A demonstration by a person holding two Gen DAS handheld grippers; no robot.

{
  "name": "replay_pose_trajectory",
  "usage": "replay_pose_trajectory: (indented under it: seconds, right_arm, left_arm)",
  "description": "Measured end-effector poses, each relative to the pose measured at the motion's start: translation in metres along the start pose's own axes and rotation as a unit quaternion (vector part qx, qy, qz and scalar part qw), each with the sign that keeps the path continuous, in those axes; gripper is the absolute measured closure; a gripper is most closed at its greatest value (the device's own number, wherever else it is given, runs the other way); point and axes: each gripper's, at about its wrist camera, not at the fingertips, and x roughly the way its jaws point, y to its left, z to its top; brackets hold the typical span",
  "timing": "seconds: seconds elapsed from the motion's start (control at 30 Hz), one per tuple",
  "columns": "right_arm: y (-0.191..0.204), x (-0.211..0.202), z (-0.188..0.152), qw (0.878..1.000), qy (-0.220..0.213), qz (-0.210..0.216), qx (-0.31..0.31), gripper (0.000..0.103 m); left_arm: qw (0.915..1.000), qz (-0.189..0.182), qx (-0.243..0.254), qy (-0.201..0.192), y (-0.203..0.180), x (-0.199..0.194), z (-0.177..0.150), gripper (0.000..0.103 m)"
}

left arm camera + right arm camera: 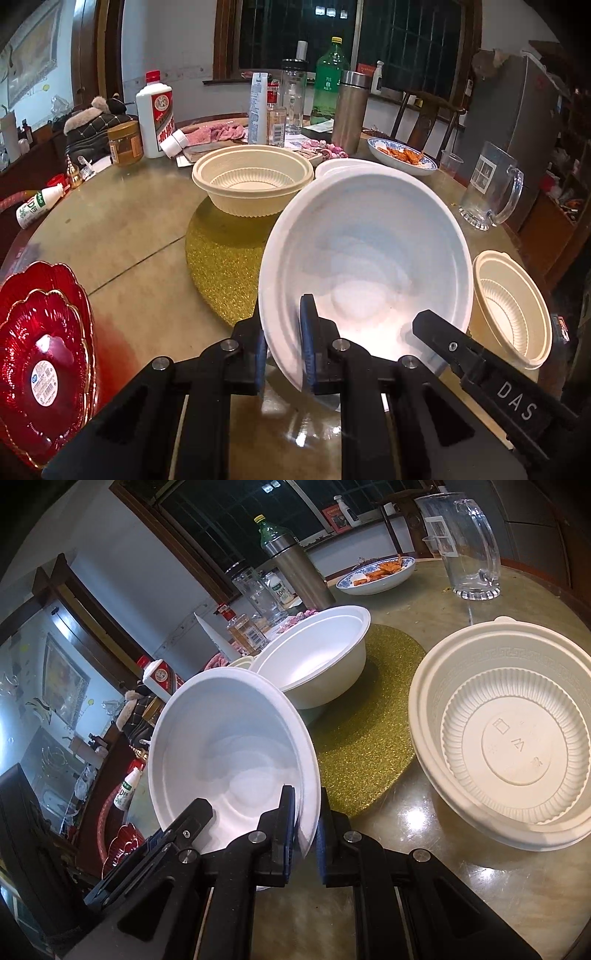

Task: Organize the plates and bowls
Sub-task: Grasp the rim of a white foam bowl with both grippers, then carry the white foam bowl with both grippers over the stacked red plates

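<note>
Both pairs of fingers are clamped on the rim of 1 tilted white bowl (pixel 364 266): the left gripper (pixel 282 354) pinches its near-left edge, one blue pad inside and one outside, while the right gripper (pixel 306 834) grips the opposite edge the same way. Held between them, the bowl sits lifted and tipped above the near part of the round surface (pixel 129 236), over the edge of a gold glitter mat (pixel 221 266).

On the far side of the mat stand a ribbed cream bowl (pixel 253 181) and, just beside it, another white bowl (pixel 317 661). A second cream bowl (pixel 513 734) rests on the surface to the right, close to the held bowl's rim. At near left lie 2 stacked red glass plates (pixel 42 354).

Farther back, bottles crowd the surface: a white liquor bottle (pixel 155 118), a green bottle (pixel 330 81) and a steel flask (pixel 351 110). A blue-patterned dish of food (pixel 402 155) and a clear glass mug (pixel 489 188) stand at far right.
</note>
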Motion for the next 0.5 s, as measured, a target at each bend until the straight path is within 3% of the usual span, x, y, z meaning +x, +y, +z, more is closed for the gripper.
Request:
replay_pose_trajectory:
  seconds: [0.5]
  right_arm:
    - [0.0019, -0.0004, -0.0001, 1.000, -0.005, 0.001, -0.007, 0.093]
  left_arm:
    - [0.9999, 0.009, 0.002, -0.011, -0.0002, -0.0017, 0.0003, 0.089]
